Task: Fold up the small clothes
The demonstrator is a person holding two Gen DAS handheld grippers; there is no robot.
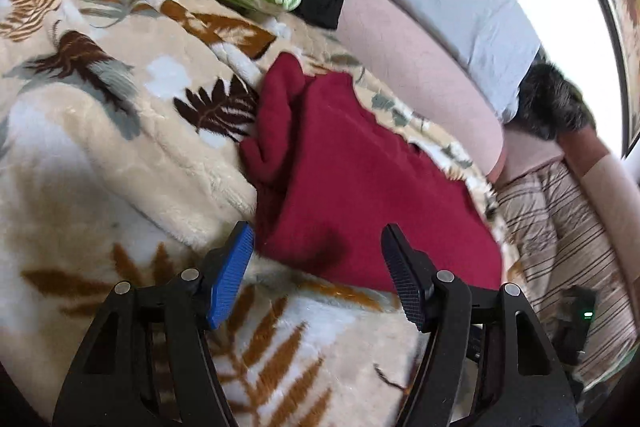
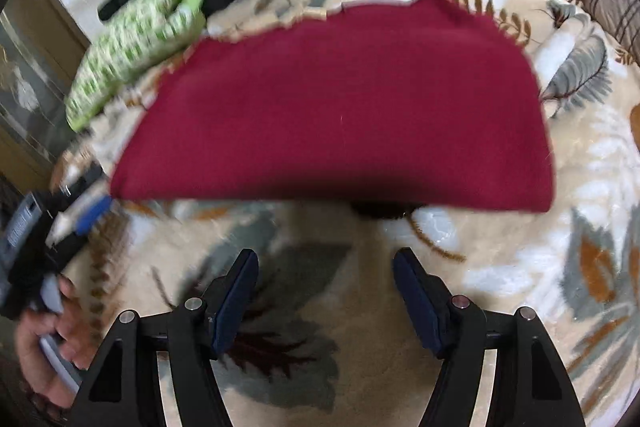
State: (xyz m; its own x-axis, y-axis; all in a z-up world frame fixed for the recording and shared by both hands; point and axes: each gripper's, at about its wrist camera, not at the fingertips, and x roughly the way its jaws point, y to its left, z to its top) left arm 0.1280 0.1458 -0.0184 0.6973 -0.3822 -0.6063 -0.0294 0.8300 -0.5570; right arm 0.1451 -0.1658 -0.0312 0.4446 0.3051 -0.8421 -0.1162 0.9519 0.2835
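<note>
The red garment (image 2: 340, 107) lies folded flat on the leaf-print blanket (image 2: 520, 267) – soft, light, limp fleece, best pinched at a near corner; left gripper (image 1: 318, 259) and right gripper (image 2: 326, 283) jaws spread, empty

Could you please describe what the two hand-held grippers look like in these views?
Left hand-held gripper: black triangular cut-out arms with silver pivot pins; one bright blue ribbed pad, one dark navy. Right hand-held gripper: the same black frame, both pads dark navy. No cables or sleeves are visible.
</note>
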